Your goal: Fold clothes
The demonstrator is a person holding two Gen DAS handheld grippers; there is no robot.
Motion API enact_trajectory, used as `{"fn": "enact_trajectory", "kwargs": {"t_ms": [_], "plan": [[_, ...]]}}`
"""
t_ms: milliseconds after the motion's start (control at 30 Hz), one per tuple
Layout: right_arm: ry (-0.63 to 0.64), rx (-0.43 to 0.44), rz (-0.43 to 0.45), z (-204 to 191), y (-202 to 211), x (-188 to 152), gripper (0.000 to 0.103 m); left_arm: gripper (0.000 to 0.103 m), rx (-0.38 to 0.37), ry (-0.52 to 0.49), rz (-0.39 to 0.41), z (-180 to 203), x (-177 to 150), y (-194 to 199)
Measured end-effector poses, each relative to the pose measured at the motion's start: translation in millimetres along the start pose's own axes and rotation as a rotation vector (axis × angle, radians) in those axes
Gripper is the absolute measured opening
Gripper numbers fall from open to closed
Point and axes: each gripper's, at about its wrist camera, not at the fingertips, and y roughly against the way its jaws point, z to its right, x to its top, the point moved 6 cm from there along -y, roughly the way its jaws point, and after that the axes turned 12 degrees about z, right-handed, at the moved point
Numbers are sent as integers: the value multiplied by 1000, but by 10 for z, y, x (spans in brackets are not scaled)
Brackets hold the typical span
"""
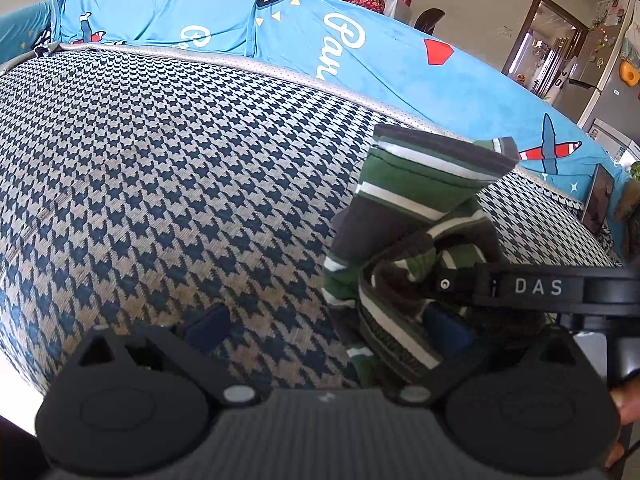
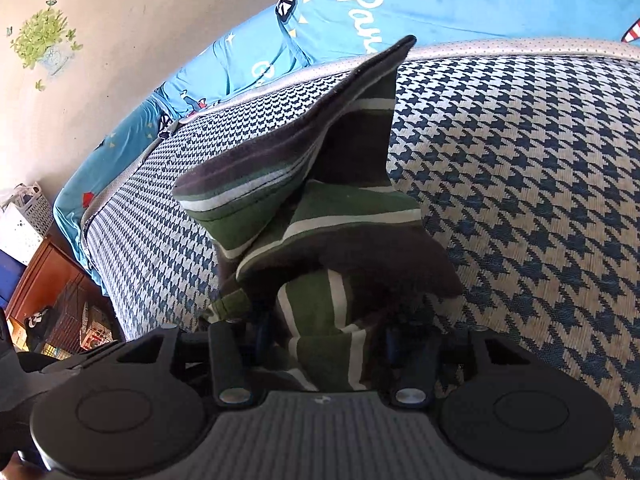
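Note:
A green, brown and white striped garment (image 1: 416,208) hangs bunched above a houndstooth mat (image 1: 160,160). In the left wrist view my left gripper (image 1: 324,324) is open: its left blue pad (image 1: 208,320) is bare and the cloth drapes past its right pad (image 1: 444,328). The right gripper's black finger marked DAS (image 1: 536,288) reaches in from the right into the cloth. In the right wrist view my right gripper (image 2: 324,340) is shut on the striped garment (image 2: 320,216), which is bunched between its fingers and rises in front of the camera.
The houndstooth mat (image 2: 540,200) covers a bed with a blue printed sheet (image 1: 360,52) along its far edge. A wooden cabinet (image 2: 44,280) and white baskets (image 2: 24,224) stand beside the bed. A doorway (image 1: 548,40) and fridge (image 1: 600,76) lie beyond it.

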Motion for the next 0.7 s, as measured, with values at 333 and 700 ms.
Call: {"fn": "enact_trajectory", "kwargs": {"t_ms": [333,700], "plan": [[30,-40,112,-42,125,173,26,103,-15,-1,28,129,193,-149],[-46,-153,333,252,410,793,25,103,-102,-86,78,643,765,-514]]}}
